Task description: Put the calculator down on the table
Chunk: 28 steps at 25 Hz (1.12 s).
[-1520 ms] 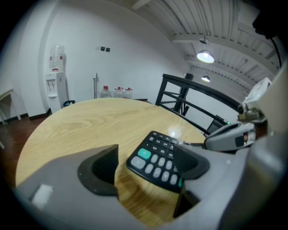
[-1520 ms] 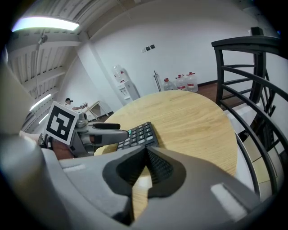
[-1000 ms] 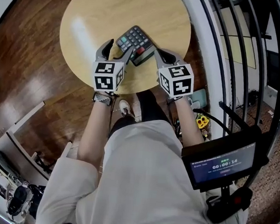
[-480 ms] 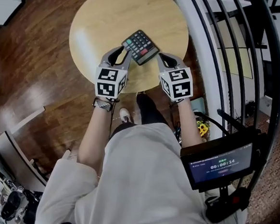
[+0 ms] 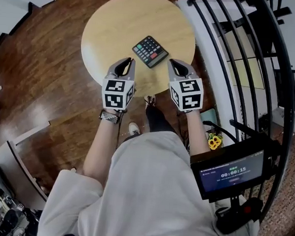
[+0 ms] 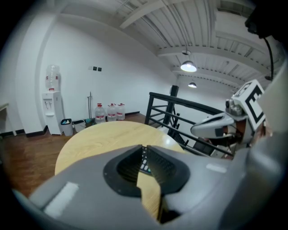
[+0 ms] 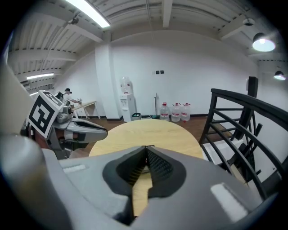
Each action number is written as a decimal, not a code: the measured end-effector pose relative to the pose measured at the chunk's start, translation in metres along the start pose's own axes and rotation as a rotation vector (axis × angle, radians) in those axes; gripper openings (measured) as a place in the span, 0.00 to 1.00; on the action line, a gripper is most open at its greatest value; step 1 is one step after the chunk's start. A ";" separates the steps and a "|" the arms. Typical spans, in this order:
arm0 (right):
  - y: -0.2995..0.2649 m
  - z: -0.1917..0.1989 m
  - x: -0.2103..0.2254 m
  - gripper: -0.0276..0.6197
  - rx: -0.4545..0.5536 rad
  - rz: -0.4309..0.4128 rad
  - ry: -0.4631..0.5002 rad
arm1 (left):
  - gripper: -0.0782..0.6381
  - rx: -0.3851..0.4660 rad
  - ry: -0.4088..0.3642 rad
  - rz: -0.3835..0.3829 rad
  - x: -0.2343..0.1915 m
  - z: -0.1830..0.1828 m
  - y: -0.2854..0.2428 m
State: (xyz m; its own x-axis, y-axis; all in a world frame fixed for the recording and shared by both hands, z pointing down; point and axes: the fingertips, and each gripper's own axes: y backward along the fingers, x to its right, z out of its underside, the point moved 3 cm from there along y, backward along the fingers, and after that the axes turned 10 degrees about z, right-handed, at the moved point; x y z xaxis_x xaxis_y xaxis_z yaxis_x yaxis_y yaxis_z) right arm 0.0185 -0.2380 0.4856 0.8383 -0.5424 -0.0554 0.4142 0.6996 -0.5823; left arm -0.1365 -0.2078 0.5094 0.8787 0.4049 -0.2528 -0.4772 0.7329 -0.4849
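Drawn back from calculator point(image 5: 149, 51) near surface point(image 5: 119, 21) edge: left claw point(image 5: 127, 62), just closed empty, right claw point(image 5: 174, 63) shut; keys point(image 6: 144, 164) mostly hidden behind left jaws.

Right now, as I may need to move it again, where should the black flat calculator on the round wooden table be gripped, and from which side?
Probably grip the black flat calculator across its long edges near the middle, coming from above. It lies flat and diagonal on the round wooden table, so only thin side edges offer a pinch.
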 end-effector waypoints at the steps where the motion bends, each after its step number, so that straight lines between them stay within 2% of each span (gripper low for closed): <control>1: 0.003 0.001 -0.002 0.05 0.010 0.005 0.000 | 0.12 0.003 -0.003 0.000 0.002 0.000 0.003; 10: 0.030 -0.001 -0.020 0.05 0.036 0.001 -0.004 | 0.11 0.057 -0.021 -0.006 0.015 -0.005 0.031; 12: 0.040 -0.002 -0.030 0.05 0.043 -0.021 0.004 | 0.11 0.072 -0.023 0.000 0.020 -0.004 0.040; 17: 0.065 -0.009 -0.051 0.05 0.104 -0.039 0.023 | 0.08 0.115 -0.010 0.026 0.033 -0.002 0.059; 24: 0.107 -0.019 -0.075 0.05 0.176 -0.016 0.013 | 0.08 0.174 -0.058 0.063 0.050 -0.013 0.101; 28: 0.133 -0.019 -0.081 0.05 0.206 0.025 -0.034 | 0.08 0.197 -0.120 0.088 0.064 -0.018 0.133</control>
State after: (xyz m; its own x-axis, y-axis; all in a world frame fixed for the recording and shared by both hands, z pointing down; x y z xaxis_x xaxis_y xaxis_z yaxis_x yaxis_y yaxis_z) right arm -0.0012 -0.1099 0.3974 0.8594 -0.5098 -0.0384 0.4537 0.7951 -0.4024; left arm -0.1434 -0.0938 0.4139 0.8317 0.5253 -0.1800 -0.5551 0.7798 -0.2895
